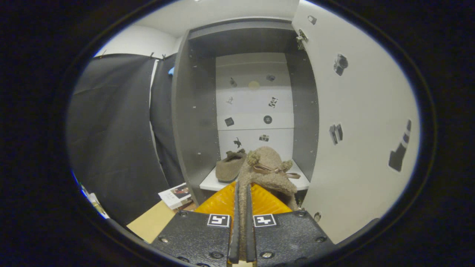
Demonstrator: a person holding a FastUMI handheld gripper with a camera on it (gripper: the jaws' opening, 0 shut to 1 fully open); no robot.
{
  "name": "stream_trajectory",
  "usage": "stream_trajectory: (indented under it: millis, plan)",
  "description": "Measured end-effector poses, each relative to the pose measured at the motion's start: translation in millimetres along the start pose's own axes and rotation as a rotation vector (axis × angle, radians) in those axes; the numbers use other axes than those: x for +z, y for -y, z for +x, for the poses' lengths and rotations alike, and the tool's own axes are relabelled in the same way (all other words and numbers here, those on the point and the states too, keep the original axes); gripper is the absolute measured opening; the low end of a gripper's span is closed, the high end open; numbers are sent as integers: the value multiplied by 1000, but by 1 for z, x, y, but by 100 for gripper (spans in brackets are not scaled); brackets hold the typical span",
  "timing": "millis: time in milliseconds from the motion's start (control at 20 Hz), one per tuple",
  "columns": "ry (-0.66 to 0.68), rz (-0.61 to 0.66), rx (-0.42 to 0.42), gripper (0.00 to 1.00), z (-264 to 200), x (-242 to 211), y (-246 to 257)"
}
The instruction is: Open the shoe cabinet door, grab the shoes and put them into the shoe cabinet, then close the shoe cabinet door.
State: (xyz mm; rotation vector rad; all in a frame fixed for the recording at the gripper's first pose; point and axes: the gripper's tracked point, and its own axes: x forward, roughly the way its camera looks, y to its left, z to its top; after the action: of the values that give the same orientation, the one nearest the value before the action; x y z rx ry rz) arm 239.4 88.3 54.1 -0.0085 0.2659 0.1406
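Fleecy slipper pinched in the tongs, seemingly just before the cabinet shelf

The gripper reaches forward and level, seen from just behind its two fingers. The two fingers lie side by side, drawn close together with only a narrow slot left between them. Both press from either side on the fuzzy slipper, whose thin edge is pinched in that slot, so the gripper is clamped on it. The finger tips point straight ahead, neither tilted up nor down. Behind them sit the two flat carriage blocks of the gripper, one per finger, each bearing a small square marker on its near corner. The blocks stand almost touching, matching the closed stance of the fingers.
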Motion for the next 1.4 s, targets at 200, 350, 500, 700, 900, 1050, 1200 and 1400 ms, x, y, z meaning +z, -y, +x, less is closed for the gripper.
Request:
stream_trajectory:
  millis: [200, 350, 500, 700, 900, 1050, 1200, 1400]
  plan:
    - [13, -12, -76, 10, 73, 36, 18]
    - [-29, -62, -97, 11, 134, 40, 28]
    - [-63, -104, -122, 11, 175, 32, 45]
    - [-130, -217, -169, 11, 211, 8, 69]
    - [-142, -320, -193, 11, 237, -1, 91]
    - [-156, -358, -180, 11, 249, -10, 97]
    - [-177, -285, -147, 11, 258, -20, 89]
    - [-167, -213, -141, 19, 259, -20, 73]
